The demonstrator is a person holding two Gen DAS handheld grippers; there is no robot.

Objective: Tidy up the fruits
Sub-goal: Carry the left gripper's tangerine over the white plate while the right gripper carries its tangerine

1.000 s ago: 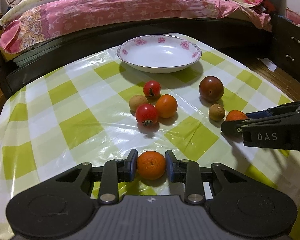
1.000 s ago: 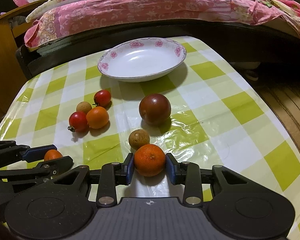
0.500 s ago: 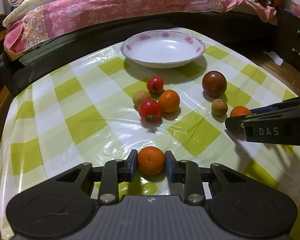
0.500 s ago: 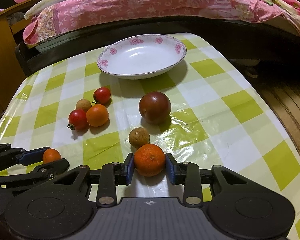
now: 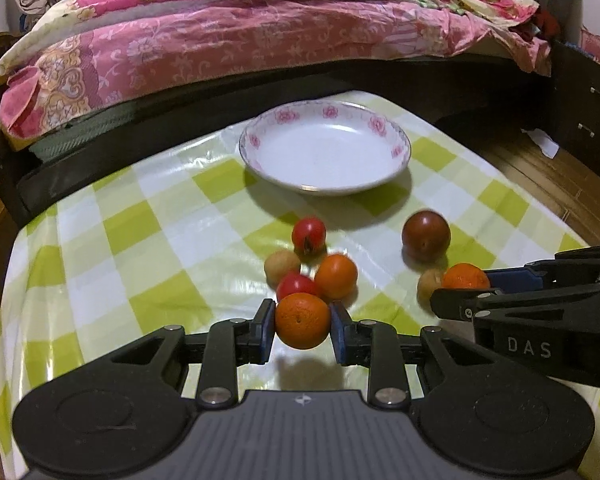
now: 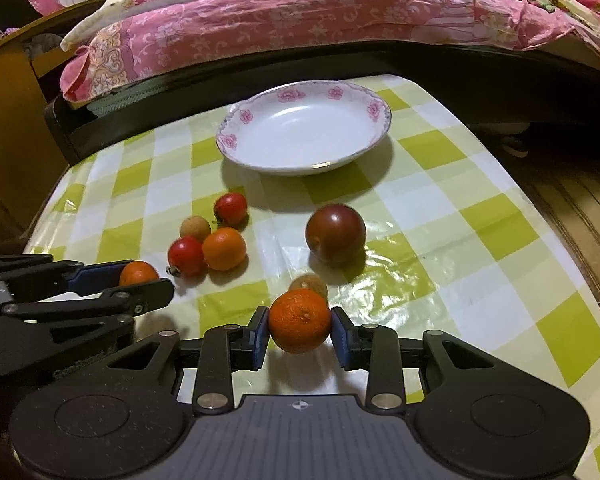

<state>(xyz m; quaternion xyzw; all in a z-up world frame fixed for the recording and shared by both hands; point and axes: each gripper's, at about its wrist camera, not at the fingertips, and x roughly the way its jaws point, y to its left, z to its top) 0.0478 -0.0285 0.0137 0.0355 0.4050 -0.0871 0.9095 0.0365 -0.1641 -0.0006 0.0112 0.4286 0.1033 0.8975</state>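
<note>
My left gripper (image 5: 302,328) is shut on an orange tangerine (image 5: 302,321) and holds it above the checked tablecloth. My right gripper (image 6: 300,332) is shut on another tangerine (image 6: 300,321), also lifted. A white floral plate (image 5: 325,148) stands empty at the table's far side, and it shows in the right wrist view (image 6: 304,132) too. Still on the cloth: two red tomatoes (image 5: 309,233), an orange fruit (image 5: 336,276), two small brown fruits (image 5: 282,266) and a dark plum (image 5: 426,236). Each gripper shows in the other's view, the right one (image 5: 464,280) and the left one (image 6: 138,274).
The table (image 6: 480,216) has a green and white plastic cloth. A bed with a pink quilt (image 5: 240,32) runs close behind the table. The table's right edge drops to a wooden floor (image 6: 580,200). A wooden cabinet (image 6: 4,120) stands at the left.
Both grippers have lifted their tangerines off the cloth and moved forward toward the plate. The loose fruits have not moved.
</note>
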